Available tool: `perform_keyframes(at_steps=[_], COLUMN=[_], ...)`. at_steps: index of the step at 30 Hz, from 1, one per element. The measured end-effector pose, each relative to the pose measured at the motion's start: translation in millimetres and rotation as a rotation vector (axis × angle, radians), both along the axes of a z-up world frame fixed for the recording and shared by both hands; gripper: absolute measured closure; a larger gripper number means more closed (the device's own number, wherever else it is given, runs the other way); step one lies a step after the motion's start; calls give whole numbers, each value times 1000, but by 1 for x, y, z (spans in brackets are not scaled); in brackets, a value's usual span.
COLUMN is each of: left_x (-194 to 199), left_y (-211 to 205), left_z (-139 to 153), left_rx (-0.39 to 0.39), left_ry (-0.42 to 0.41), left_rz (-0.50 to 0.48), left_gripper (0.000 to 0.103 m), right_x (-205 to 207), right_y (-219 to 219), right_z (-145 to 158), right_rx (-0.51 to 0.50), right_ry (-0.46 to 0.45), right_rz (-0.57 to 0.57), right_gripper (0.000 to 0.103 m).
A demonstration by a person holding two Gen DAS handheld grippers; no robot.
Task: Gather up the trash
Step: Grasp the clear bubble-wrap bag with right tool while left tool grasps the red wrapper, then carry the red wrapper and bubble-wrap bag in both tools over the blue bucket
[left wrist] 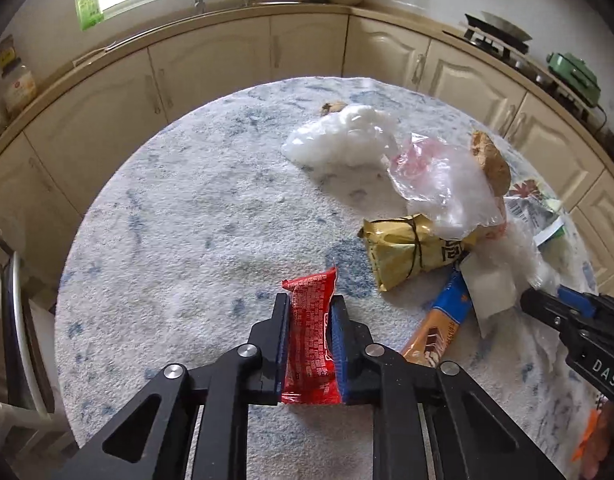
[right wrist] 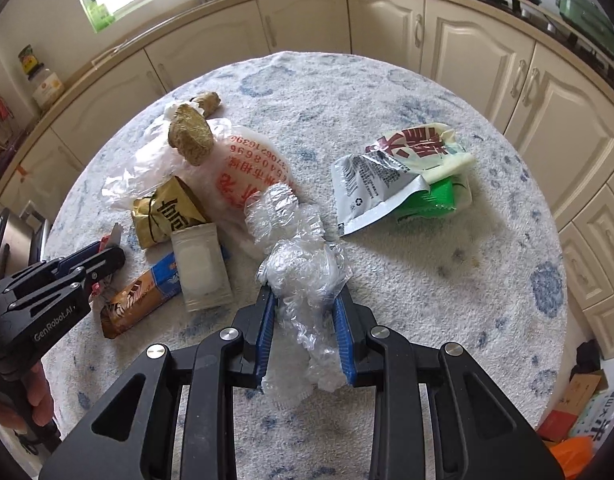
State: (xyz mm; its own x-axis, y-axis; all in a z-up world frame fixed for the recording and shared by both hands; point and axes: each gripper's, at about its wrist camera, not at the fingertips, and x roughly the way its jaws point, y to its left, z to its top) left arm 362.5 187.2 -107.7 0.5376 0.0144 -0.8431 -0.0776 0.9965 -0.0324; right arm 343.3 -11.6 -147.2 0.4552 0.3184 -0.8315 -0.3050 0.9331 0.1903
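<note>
Left tongs (left wrist: 310,312) are clenched on a red wrapper (left wrist: 309,336). It stands between the blue pads, its torn top poking out past the tips and its bottom edge showing behind them. No earlier frame here, so I'm only calling the grip as it looks.

Right tongs (right wrist: 304,300) are clenched on a wad of crumpled clear plastic (right wrist: 303,280). The wad bulges out ahead of the tips and trails back between the pads.

I've got both over the round table (left wrist: 187,216), which has a white-blue fuzzy cover.

Just right of the left tongs, still lying on the table:
- orange-blue snack wrapper (left wrist: 439,328), nearest
- gold packet tied with string (left wrist: 407,248), ahead of that
- clear bag with red print (left wrist: 439,184), further out, with a brown lump (left wrist: 491,160) on it
- white plastic bag (left wrist: 343,136), furthest ahead

From the right wrist view, that same pile sits to the left of the right tongs, plus a small flat white sachet (right wrist: 201,268) lying just beside the snack wrapper. Ahead and to the right of the right tongs, well apart from the pile, is a torn grey-green foil pouch (right wrist: 403,176).

The two tongs are near each other, side by side. A hand (right wrist: 31,396) shows on the left handle.
</note>
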Motion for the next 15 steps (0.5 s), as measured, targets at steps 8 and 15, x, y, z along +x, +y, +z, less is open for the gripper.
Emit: perform_keyframes(at_steps=[8, 15], left_x=[-27, -64], left_y=[3, -11], left_z=[23, 52], left_rx=[18, 37], left_ry=[-48, -119], left_rz=[16, -2], left_gripper=[89, 89], right_x=[-20, -49], right_y=[-5, -13], right_z=[18, 41], right_rx=[10, 21], right_ry=[-42, -99], right_rz=[-3, 7], right_gripper=[75, 75])
